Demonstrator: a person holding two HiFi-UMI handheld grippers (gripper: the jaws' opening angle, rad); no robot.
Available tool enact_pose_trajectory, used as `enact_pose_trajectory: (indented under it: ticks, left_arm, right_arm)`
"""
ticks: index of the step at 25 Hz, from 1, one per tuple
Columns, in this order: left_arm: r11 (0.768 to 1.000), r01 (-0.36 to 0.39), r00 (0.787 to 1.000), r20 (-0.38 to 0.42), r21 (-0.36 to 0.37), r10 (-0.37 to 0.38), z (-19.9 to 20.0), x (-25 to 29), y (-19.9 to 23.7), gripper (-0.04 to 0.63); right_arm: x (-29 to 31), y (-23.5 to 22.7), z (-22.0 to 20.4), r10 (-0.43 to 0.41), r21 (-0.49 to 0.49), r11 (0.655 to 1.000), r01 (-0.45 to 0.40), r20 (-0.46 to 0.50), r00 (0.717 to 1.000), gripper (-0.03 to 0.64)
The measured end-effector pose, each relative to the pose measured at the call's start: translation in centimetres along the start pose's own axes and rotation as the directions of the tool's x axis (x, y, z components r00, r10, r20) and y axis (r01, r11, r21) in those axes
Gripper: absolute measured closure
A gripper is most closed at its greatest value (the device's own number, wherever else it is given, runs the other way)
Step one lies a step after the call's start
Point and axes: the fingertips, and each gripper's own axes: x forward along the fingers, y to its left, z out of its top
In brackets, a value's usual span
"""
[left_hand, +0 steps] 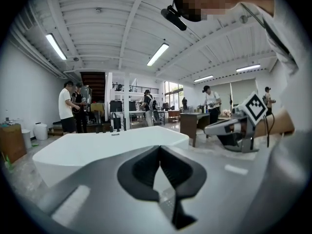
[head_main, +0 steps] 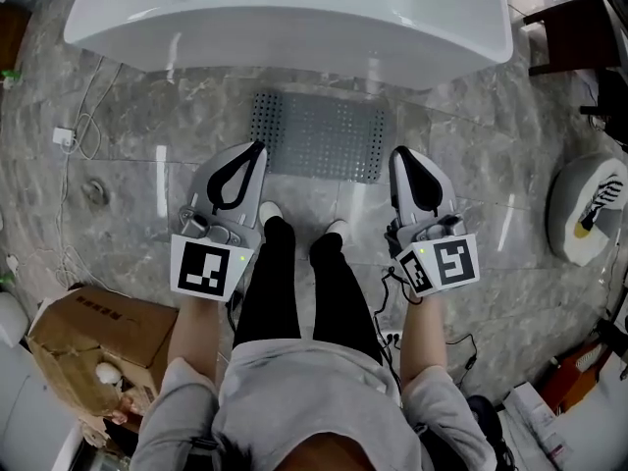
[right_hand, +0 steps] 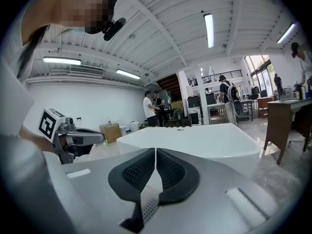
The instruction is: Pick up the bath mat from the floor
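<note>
- The grey marble floor [head_main: 471, 155] was seen from above, with the white bathtub [head_main: 294, 18] set across the top of the head view.
- The bath mat [head_main: 319, 137], grey and perforated, was laid flat on the floor just beside the tub's near side, between it and the person's feet [head_main: 271, 210]. Its long axis was run left to right, along the tub.
- The left tool [head_main: 257, 149] was held over the mat's left end, its jaws pressed together on nothing.
- The right tool [head_main: 398, 155] was held just beyond the mat's right end, likewise closed and empty.
- The mat was thus bracketed end to end, and neither hand was judged nearer. The jaws would have to be opened before either end could be taken.
</note>
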Motion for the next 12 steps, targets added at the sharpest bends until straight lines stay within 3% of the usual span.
enact_pose_trajectory:
  ticks: [12]
  left_arm:
    - [0.999,0.024,0.998,-0.059,0.028,-0.022,-16.2,5.1,-1.7,0.595]
  right_arm:
    - [2.7,-3.9,-16.5,-0.029,0.007,1.0,0.029,-0.036,0.999,0.603]
